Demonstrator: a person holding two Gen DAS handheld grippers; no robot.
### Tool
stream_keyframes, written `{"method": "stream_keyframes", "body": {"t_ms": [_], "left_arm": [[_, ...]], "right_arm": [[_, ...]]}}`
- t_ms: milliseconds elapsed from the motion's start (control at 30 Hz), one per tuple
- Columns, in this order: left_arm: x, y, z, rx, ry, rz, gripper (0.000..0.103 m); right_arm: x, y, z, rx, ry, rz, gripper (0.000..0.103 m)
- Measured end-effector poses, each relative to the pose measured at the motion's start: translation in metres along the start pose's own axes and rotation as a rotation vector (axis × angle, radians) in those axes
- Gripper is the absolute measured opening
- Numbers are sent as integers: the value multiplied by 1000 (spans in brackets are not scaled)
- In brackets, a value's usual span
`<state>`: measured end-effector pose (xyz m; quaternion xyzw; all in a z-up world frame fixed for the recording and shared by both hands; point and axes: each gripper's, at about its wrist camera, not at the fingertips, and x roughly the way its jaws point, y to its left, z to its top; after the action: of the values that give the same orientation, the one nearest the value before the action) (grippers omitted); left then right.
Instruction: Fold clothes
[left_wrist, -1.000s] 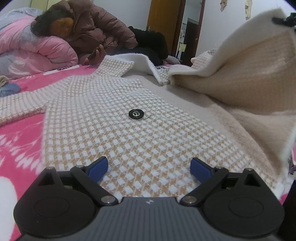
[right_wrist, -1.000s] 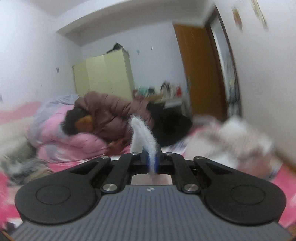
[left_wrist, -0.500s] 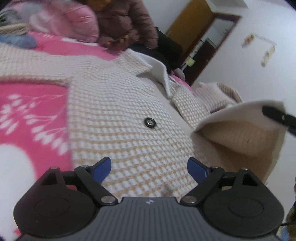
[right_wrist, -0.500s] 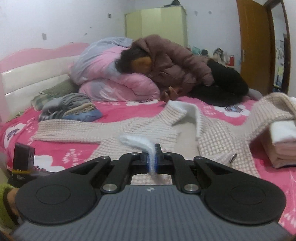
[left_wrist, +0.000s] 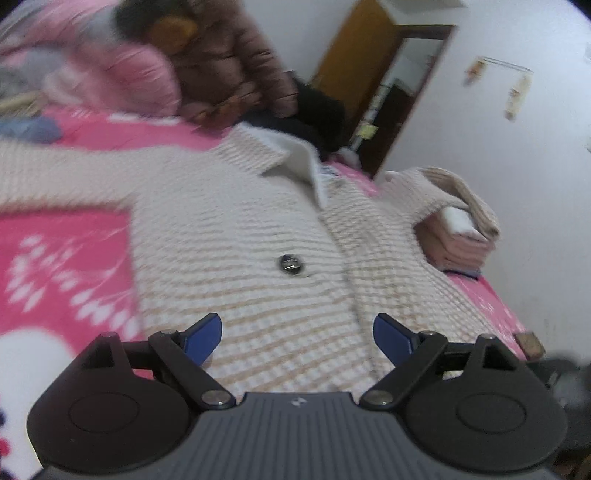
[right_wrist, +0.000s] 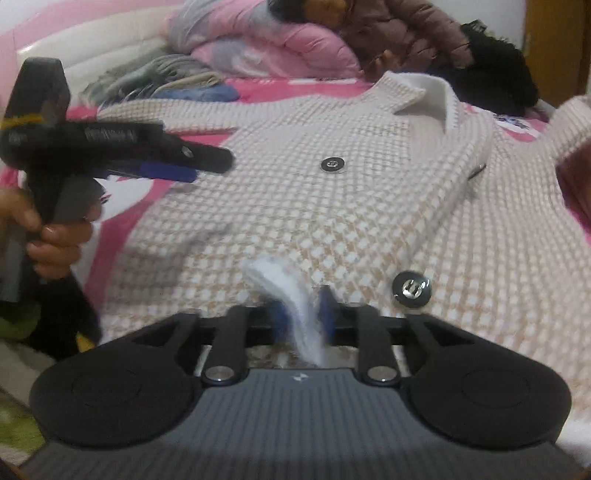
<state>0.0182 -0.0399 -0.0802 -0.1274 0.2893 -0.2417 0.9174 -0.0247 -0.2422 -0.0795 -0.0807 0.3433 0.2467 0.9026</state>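
Observation:
A beige-and-white checked knit coat (left_wrist: 236, 236) lies spread on the pink bed, front panels closed, black buttons (left_wrist: 290, 263) showing. It also fills the right wrist view (right_wrist: 332, 206). My left gripper (left_wrist: 297, 338) is open and empty, low over the coat's lower front. It shows from the side in the right wrist view (right_wrist: 184, 162), over the coat's left edge. My right gripper (right_wrist: 301, 314) holds the fluffy white edge of the coat's front panel (right_wrist: 288, 284) between its blue pads, which stand slightly parted, down on the coat near a lower button (right_wrist: 412, 288).
A person in a brown puffy jacket (left_wrist: 221, 62) lies at the head of the bed beside pink bedding (right_wrist: 273, 40). Folded clothes (left_wrist: 458, 236) are stacked at the right edge of the bed. Scarves (right_wrist: 155, 74) lie near the headboard. A doorway (left_wrist: 391, 92) is beyond.
My right gripper has brought the lifted right front panel down and across, so the coat now lies closed. Its pads have parted slightly. My left gripper stayed open and tilted up.

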Motion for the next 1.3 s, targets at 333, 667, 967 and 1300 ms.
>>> {"method": "stream_keyframes", "body": {"t_ms": [333,667,967,1300], "left_arm": [[42,-41,-14,177,63,-195,66],[66,-31,-36,172,72,-284,50],[65,-26,-43,179,42,-326,50],[62,-19,-46,162,22,-384,50]], "right_arm": [[-19,-58,120,-46,-142,56,67],[202,-101,195,-200,109,-308,46],[323,-172,225,-87,237,-497,5],[235,-228,308,421,-90,-46,4]]}}
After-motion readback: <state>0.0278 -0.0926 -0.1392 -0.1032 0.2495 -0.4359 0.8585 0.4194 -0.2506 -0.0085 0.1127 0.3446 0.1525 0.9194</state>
